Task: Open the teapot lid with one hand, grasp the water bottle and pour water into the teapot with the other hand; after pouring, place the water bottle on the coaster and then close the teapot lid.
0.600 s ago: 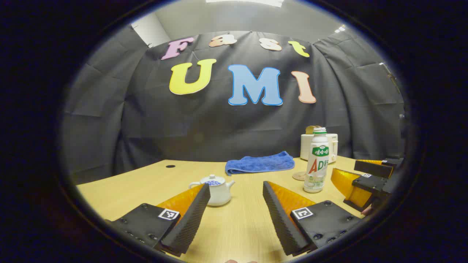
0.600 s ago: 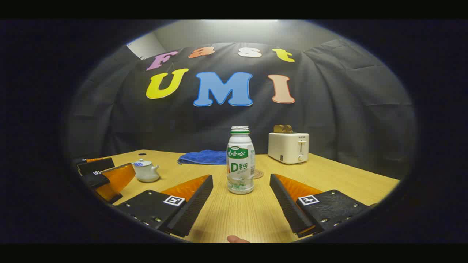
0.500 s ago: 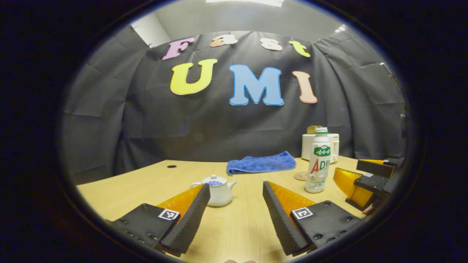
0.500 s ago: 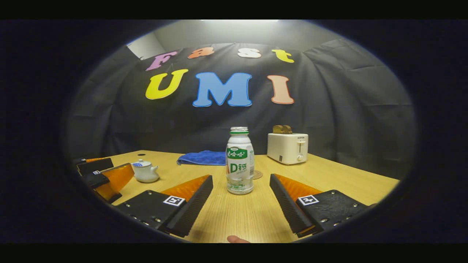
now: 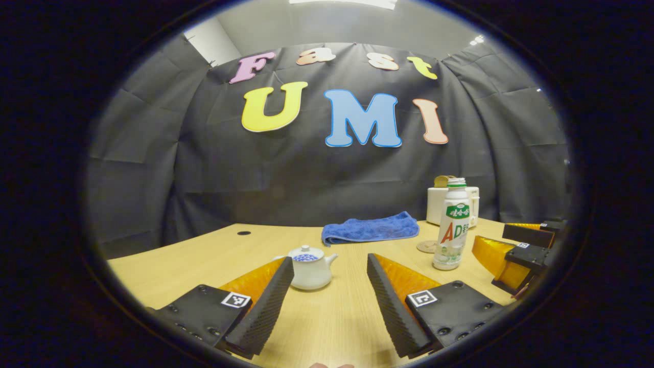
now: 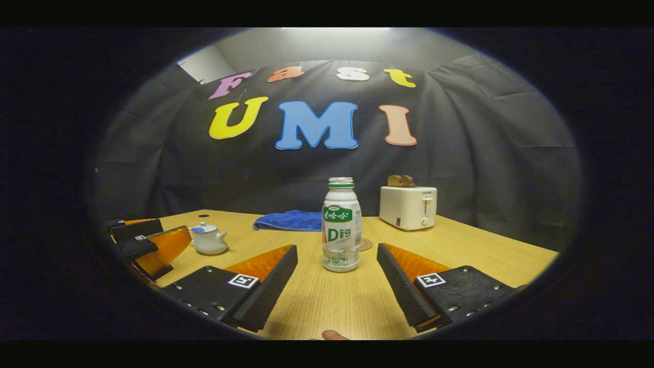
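Both grippers are hovering wide open — the left gripper (image 5: pixel 330 291) facing the small white ceramic teapot (image 5: pixel 309 267), the right gripper (image 6: pixel 337 281) facing the upright white plastic water bottle (image 6: pixel 341 225), neither touching.

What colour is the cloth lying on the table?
The cloth is blue, folded at the back of the table. It shows best in the left gripper view.

Overhead ceiling light (image 5: pixel 342 3) brightens the pale wooden table (image 6: pixel 460 250) evenly with soft shadows, both views sharp though fisheye-bent at dim edges.
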